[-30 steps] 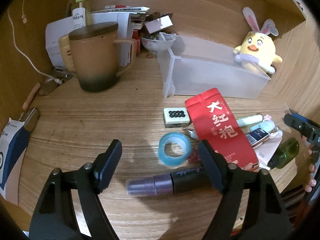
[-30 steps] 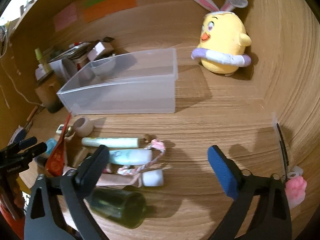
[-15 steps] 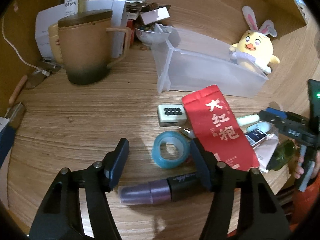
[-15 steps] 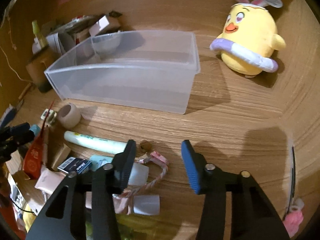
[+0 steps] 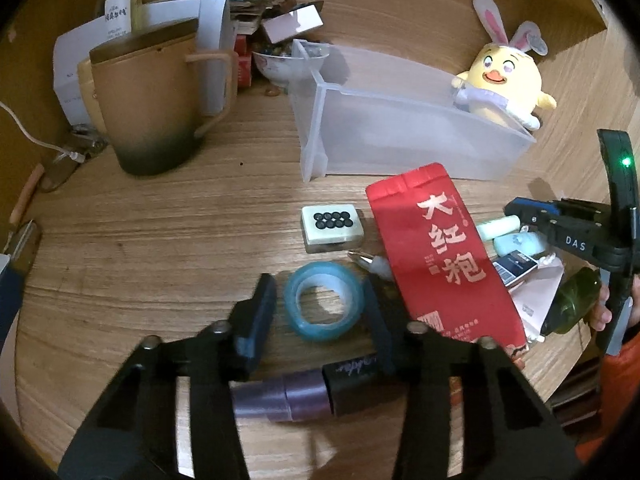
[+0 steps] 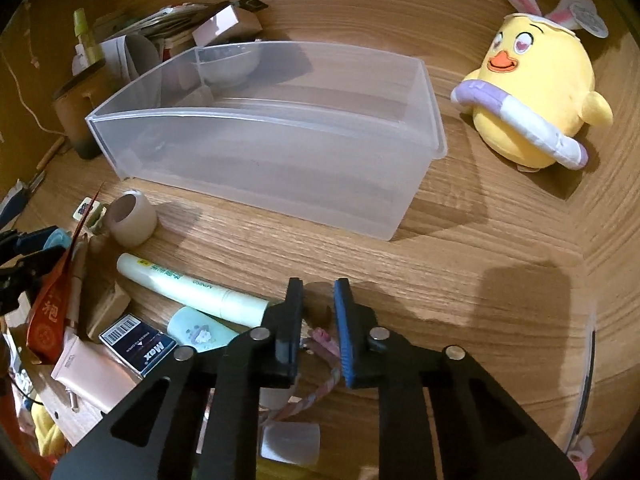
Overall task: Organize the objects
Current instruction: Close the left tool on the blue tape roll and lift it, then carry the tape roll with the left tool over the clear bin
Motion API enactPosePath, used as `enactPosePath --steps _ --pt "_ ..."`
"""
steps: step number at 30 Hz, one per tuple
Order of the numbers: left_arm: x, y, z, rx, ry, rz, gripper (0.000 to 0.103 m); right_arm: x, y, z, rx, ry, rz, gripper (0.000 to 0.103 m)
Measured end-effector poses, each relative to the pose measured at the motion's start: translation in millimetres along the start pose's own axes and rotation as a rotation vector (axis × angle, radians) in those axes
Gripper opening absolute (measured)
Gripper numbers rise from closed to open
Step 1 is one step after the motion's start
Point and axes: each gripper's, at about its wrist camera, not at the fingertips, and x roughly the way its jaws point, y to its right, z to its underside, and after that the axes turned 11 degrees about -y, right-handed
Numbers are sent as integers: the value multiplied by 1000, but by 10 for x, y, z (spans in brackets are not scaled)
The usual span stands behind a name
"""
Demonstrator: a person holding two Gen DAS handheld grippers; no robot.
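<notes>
A blue tape roll (image 5: 324,305) lies flat on the wooden desk, and my left gripper (image 5: 320,304) has a finger on each side of it, close to or touching it. A purple-and-black marker (image 5: 308,390) lies under the fingers. My right gripper (image 6: 318,320) has narrowed around a pink braided cord (image 6: 320,360) with a small brown bead (image 6: 316,312). An empty clear plastic bin (image 6: 272,148) stands behind; it also shows in the left wrist view (image 5: 400,128).
A red tea pouch (image 5: 440,248), a mahjong tile (image 5: 332,226), a pale green tube (image 6: 188,284), a staple box (image 6: 138,346), a beige tape roll (image 6: 132,220) lie about. A brown lidded mug (image 5: 148,100) and a yellow chick plush (image 6: 536,92) stand behind.
Both grippers moved forward and down and closed in: the left from wide open to bracketing the blue tape roll, the right from wide open to a narrow gap around the pink cord.
</notes>
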Motion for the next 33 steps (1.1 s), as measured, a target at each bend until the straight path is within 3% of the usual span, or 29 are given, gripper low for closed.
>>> enactPosePath --steps 7,24,33 --pt "-32 -62 -34 -34 19 7 39 0 62 -35 16 8 -19 12" --pt "-529 192 -496 18 202 7 39 -670 230 -106 63 212 -41 12" --pt "-605 316 -855 44 226 42 39 -872 224 -299 60 291 -48 12"
